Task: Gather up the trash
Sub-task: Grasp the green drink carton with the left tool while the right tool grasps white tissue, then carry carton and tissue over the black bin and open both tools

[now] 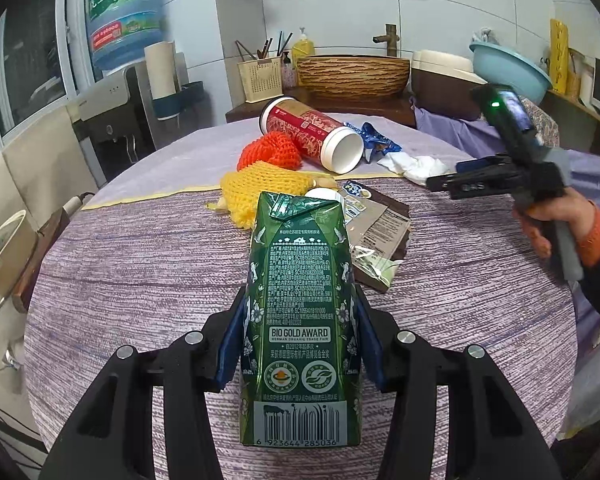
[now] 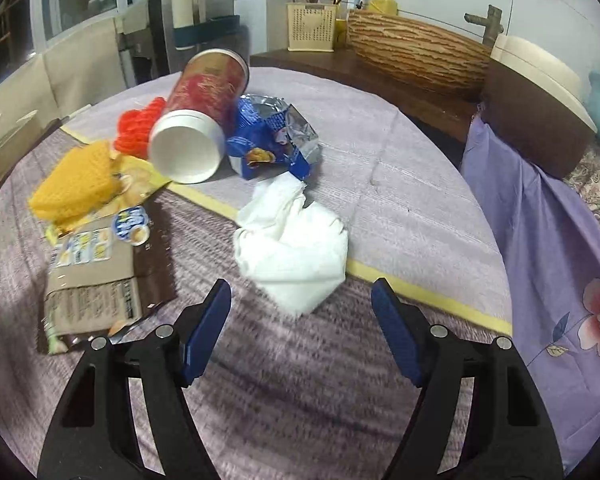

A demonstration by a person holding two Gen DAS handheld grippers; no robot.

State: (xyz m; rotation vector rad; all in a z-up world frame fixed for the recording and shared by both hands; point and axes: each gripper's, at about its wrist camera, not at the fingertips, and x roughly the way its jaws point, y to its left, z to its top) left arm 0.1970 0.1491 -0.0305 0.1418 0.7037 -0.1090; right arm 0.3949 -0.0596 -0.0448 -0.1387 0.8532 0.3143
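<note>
While your left gripper [image 1: 300,344] pinches the green carton [image 1: 300,316] at lower centre, your right gripper [image 2: 300,332] is spread before the white tissue [image 2: 296,236]; the red can [image 2: 202,112], foam nets and wrappers remain mid-frame

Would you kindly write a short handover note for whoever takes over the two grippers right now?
Left gripper: shut on the dark green milk carton, held above the purple tablecloth.
Right gripper: open, empty, pointed at the crumpled white tissue.
Still on the table: red cylindrical canister on its side, blue foil snack wrapper, orange foam net, yellow foam net, flat brown snack bag.
Done: carton picked up. Left: bin the carton, then collect the rest; no bin is in view.
</note>
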